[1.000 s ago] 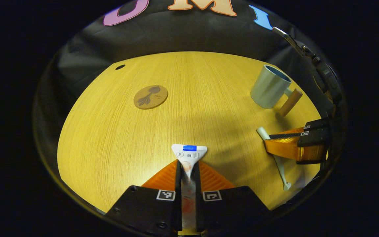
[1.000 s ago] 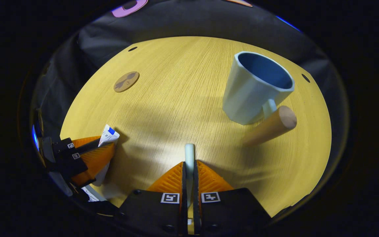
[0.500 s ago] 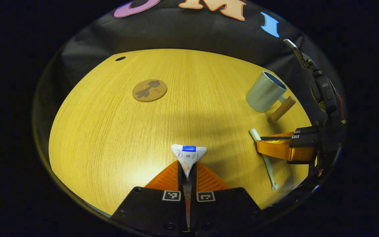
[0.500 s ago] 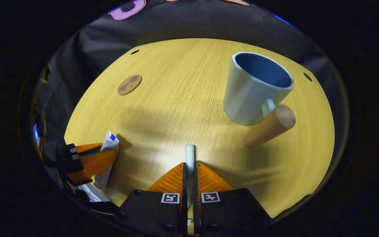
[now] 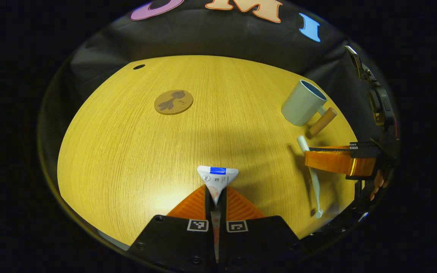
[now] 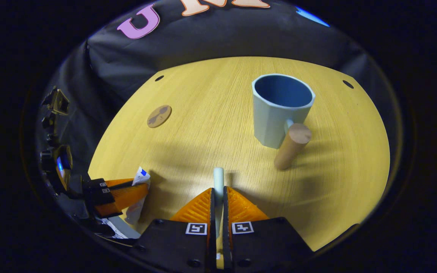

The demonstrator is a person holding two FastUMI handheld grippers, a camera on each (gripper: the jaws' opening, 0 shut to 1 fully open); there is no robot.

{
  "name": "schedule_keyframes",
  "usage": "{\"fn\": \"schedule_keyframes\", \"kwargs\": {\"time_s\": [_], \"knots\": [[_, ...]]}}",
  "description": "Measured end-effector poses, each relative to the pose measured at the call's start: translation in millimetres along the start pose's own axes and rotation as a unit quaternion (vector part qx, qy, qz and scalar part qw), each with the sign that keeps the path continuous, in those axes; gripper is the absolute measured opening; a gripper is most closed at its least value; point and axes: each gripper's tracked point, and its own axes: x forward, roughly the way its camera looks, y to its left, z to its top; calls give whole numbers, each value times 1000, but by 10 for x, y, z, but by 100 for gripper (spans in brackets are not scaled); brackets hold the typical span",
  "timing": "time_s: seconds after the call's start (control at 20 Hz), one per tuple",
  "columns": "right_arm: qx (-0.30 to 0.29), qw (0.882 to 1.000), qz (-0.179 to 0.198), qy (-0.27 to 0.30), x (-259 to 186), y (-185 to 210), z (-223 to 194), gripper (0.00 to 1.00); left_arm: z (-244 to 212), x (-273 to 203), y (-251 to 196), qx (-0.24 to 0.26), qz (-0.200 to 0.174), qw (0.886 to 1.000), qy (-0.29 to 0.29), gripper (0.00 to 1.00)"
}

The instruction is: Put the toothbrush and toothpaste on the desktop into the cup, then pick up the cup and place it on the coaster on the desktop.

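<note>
My left gripper [image 5: 217,189] is shut on the white toothpaste tube [image 5: 217,177], whose flat crimped end sticks out ahead of the fingers. That gripper [image 6: 137,187] and the tube [image 6: 141,178] also appear low at the left of the right gripper view. My right gripper [image 6: 218,191] is shut on the pale toothbrush [image 6: 218,177], held above the desktop. In the left gripper view this gripper [image 5: 309,157] holds the toothbrush [image 5: 314,182] at the right. The light blue cup [image 6: 279,110] with a wooden handle [image 6: 292,146] stands upright ahead of the right gripper. A round cork coaster [image 5: 173,102] lies far left.
The wooden desktop [image 5: 127,151] has small dark holes near its far corners [image 6: 348,84]. Black cloth rises behind the desk. A hand [image 5: 378,185] shows behind the right gripper.
Both grippers have lifted their loads off the desk. The right gripper has risen and levelled out, so the cup now stands straighter and farther ahead of it.
</note>
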Motion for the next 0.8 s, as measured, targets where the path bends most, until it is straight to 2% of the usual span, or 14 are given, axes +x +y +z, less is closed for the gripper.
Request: {"fn": "schedule_keyframes", "kwargs": {"time_s": [0.05, 0.15, 0.2, 0.25, 0.45, 0.8], "knots": [[2, 1000, 4, -11, -22, 10, 61, 7, -3, -3, 2, -1, -1, 1000, 1, 3], [11, 999, 12, -32, -102, 47, 213, 10, 31, -29, 8, 1, -3, 1000, 4, 2], [17, 999, 17, -44, -152, 54, 308, 7, 42, -42, 5, 3, -3, 1000, 4, 2], [24, 998, 21, -54, -189, 58, 405, 9, 56, -47, 0, 4, -3, 1000, 5, 3], [13, 994, 3, -108, -332, -84, 749, 9, 66, -59, -1, 11, -2, 1000, 6, 3], [18, 980, 4, -200, -567, -173, 1352, 9, 104, -73, -5, 15, -3, 1000, -7, 3]]}}
